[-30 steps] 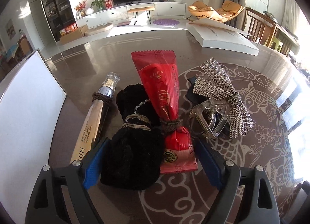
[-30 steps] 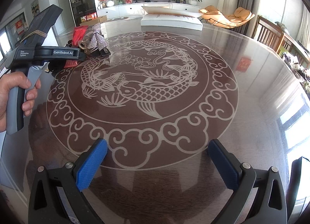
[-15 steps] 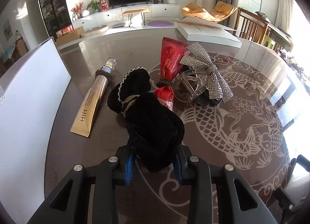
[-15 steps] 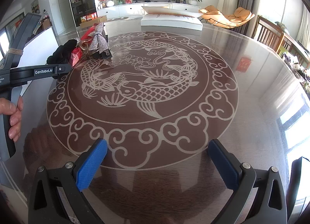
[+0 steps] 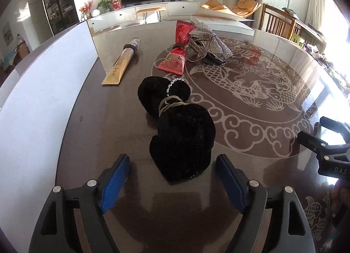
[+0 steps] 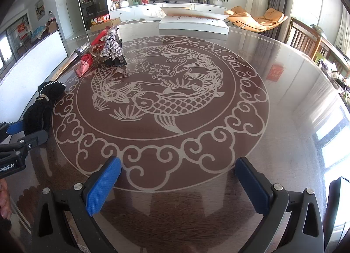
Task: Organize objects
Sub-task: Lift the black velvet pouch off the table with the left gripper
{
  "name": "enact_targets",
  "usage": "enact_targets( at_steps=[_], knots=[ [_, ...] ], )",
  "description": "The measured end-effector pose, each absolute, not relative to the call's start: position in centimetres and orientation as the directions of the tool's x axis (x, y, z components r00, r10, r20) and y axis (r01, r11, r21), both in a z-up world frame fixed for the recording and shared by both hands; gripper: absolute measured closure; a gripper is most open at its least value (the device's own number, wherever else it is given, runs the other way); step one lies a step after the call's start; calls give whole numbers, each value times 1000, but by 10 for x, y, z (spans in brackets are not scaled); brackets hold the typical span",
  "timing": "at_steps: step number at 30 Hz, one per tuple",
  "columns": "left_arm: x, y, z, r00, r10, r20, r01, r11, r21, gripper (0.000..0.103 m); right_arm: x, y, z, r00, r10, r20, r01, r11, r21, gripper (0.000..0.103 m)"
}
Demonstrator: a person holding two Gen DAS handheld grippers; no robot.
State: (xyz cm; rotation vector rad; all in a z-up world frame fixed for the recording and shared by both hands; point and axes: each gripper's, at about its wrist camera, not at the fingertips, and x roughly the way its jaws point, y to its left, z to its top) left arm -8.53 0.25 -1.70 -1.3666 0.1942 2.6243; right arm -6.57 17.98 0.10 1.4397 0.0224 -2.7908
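Round glass-topped table [image 6: 284, 104], dark wood beneath, with a pale fish-and-cloud pattern across the middle. Left gripper [image 5: 172, 185]: jaws have just been opening and now stand spread, blue pads clear on both sides of the near end of a black fuzzy bundle [image 5: 179, 135]; the bundle lies between the pads but is not pressed by them. The bundle rests on the table at the edge of the cloud border, bound at its waist with a tan hair tie [image 5: 170, 103], a small beaded band showing on its far lobe. Beyond it, to the left, a gold tube [image 5: 120, 65] lies flat, clear cap pointing away, a dark hair tie wound round its neck, just beside a white board [image 5: 39, 91] standing along the table's left side. Further back, a red snack packet [image 5: 177, 51] cinched at the middle with a dark hair tie, touching a clear claw clip [image 5: 196, 50] with a rhinestone bow [image 5: 212, 41] draped over it. White flat box [image 6: 192, 24] at the far edge of the table. Right gripper [image 6: 177, 189]: released, jaws wide, nothing between the pads, held above bare table at the near rim of the pattern, well apart from the clutter. A person's fingers [image 6: 4, 200] show at the left edge of the right wrist view.
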Motion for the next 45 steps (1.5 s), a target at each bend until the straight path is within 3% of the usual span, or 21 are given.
enact_targets(
  at_steps=[4, 13, 20, 29, 30, 32, 34, 36, 45],
  knots=[
    [-79, -8, -19, -558, 110, -822, -211, -977, 13, 17, -66, 180, 1, -580, 5, -815, 8, -1000, -12, 0],
    [-71, -16, -17, -559, 123, -820, -198, -980, -12, 17, -66, 180, 1, -580, 6, -815, 7, -1000, -12, 0],
    [-79, -15, 1, -583, 200, -788, -193, -976, -106, 17, -66, 180, 1, -580, 6, -815, 7, -1000, -12, 0],
    [-133, 8, -17, -558, 121, -821, -133, -990, -56, 17, -66, 180, 1, -580, 6, -815, 7, -1000, -12, 0],
    [-134, 9, -18, -566, 99, -819, -124, -992, -34, 18, -66, 180, 1, -580, 6, -815, 7, -1000, -12, 0],
    [-134, 7, -18, -573, 75, -816, -112, -994, -13, 35, -66, 180, 1, -580, 6, -815, 7, -1000, -12, 0],
    [-129, 4, -16, -588, 57, -807, -109, -994, 10, 60, -66, 180, 1, -580, 6, -815, 7, -1000, -12, 0],
    [-122, -1, -14, -584, 69, -809, -120, -993, 2, 71, -66, 180, 1, -580, 6, -815, 7, -1000, -12, 0],
    [-72, -29, -13, -572, 45, -819, -101, -995, 16, 68, -66, 180, 1, -580, 6, -815, 7, -1000, -12, 0]
  ],
)
